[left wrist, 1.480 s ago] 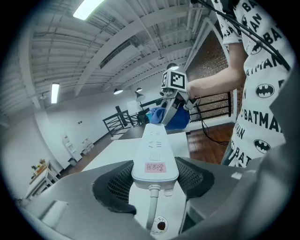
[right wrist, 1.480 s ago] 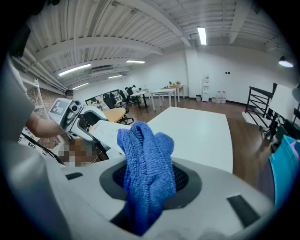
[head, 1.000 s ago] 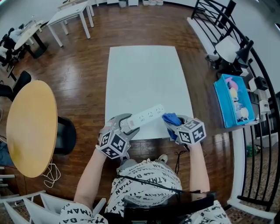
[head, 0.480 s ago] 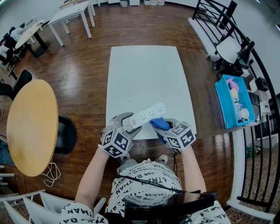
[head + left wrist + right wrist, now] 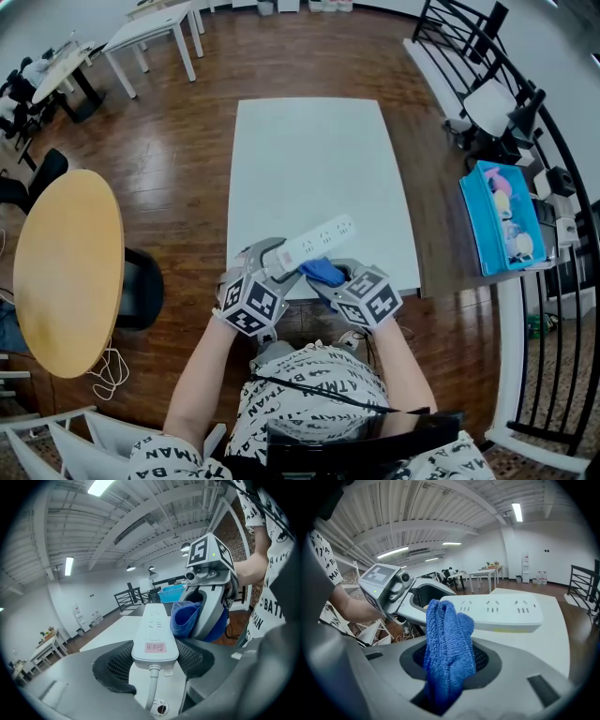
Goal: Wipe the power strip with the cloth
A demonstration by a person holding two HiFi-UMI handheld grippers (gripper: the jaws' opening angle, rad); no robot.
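Two grippers work at lower centre, above one desk's (image 5: 309,159) near edge. The left gripper (image 5: 274,264) clamps one strip's (image 5: 321,238) cord end. The right gripper (image 5: 328,277) pinches one blue cloth (image 5: 322,271), seemingly touching the strip's side.

The strip (image 5: 319,240) lies over the table's (image 5: 309,159) near edge, its left end in the left gripper (image 5: 267,262). The cloth (image 5: 322,272), in the right gripper (image 5: 330,278), touches the strip's near side.

The cloth (image 5: 447,639) is hidden low down between the right gripper (image 5: 450,663) fingers (image 5: 483,659); the power strip (image 5: 153,625) label (image 5: 155,647) seems unreadably small.
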